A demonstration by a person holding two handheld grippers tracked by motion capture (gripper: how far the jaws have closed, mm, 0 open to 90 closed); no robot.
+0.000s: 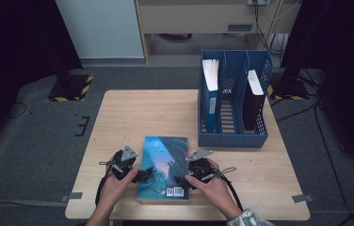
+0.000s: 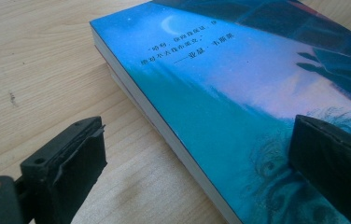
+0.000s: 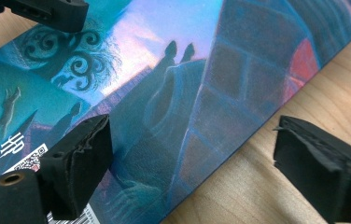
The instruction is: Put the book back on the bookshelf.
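- Pale wooden table [image 1: 132, 113] on grey flooring carries our work; a blue file rack [image 1: 234, 136] stands at its far right, holding a blue folder [image 1: 209, 94] and a black folder [image 1: 252, 101]
- We see the book [image 1: 164, 167] lying flat, back cover up, near the front edge, between our hands
- Our left gripper [image 1: 143, 175] straddles the book's left edge, jaws spread, one over wood, one over the cover; nothing grasped
- Our right gripper [image 1: 182, 180] straddles the right edge likewise, jaws released
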